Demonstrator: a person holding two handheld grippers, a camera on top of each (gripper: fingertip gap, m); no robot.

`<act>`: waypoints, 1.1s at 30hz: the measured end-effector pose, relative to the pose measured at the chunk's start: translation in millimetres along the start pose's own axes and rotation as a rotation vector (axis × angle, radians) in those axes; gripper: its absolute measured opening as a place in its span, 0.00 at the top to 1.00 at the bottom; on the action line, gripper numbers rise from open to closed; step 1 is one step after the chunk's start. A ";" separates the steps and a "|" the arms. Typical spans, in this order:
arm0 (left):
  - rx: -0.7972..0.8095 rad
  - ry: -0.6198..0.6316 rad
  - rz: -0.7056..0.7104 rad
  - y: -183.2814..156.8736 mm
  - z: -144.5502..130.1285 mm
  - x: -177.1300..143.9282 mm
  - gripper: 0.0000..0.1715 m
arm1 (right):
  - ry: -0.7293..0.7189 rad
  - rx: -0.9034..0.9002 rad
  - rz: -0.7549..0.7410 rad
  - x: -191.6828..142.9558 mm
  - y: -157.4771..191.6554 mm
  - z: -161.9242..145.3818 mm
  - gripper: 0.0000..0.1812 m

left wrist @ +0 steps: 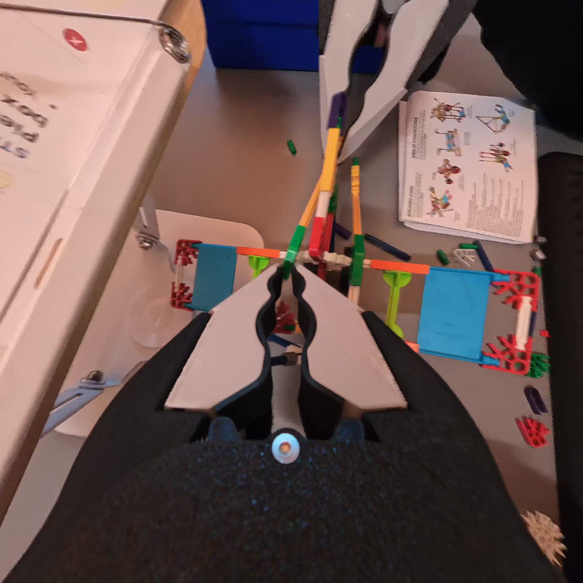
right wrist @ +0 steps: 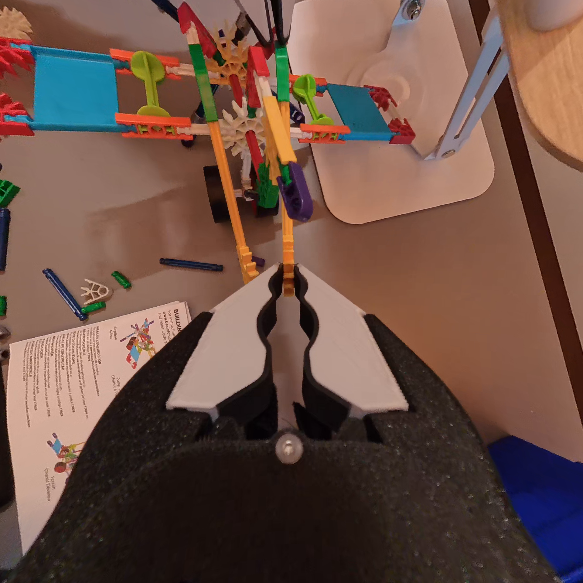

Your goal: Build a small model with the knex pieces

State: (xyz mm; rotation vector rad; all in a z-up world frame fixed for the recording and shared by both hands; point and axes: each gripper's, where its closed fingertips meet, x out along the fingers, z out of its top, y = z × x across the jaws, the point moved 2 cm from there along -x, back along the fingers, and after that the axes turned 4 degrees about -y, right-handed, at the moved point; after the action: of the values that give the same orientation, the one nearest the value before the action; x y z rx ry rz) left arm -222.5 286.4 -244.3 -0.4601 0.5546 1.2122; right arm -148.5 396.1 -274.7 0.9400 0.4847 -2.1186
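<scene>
A colourful rod-and-connector toy model [left wrist: 454, 312] with blue panels, orange bars and red connectors stands on the grey table. My left gripper [left wrist: 286, 272] is shut on a green connector [left wrist: 289, 252] at the model's middle. That connector also shows in the right wrist view [right wrist: 281, 75]. My right gripper [right wrist: 287, 277] is shut on the notched end of a yellow rod [right wrist: 287, 252] that runs up from that connector. It shows at the top of the left wrist view [left wrist: 339, 150], beside a purple connector [left wrist: 337, 107]. A second yellow rod [right wrist: 233, 220] stands free beside it.
A white box [left wrist: 63, 157] lies at the left. A white base plate [right wrist: 410, 176] lies under the model's end. An instruction leaflet [right wrist: 79, 378], loose blue rods [right wrist: 191, 264] and short green rods [right wrist: 121, 279] lie on the table. A blue bin [right wrist: 542, 489] stands near. Across from one pair of fingers to the other is roughly 12 cm.
</scene>
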 end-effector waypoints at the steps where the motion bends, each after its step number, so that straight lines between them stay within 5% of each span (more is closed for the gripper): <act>1: 0.000 -0.002 0.040 5.6 1.3 -0.8 0.93 | -0.004 0.004 0.000 -0.3 -0.5 0.4 0.97; 27: -0.067 -0.027 0.021 11.3 8.7 11.6 0.95 | 0.033 0.005 -0.125 0.8 -20.5 -5.7 0.96; 33: -0.100 -0.017 -0.007 6.5 5.7 11.7 0.94 | 0.100 -0.003 -0.277 -8.8 -38.1 -8.6 0.84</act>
State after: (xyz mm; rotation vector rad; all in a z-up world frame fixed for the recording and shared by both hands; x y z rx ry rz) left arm -224.9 300.5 -247.4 -0.5355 0.4788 1.2399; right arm -169.7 430.0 -272.4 1.0297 0.7031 -2.3234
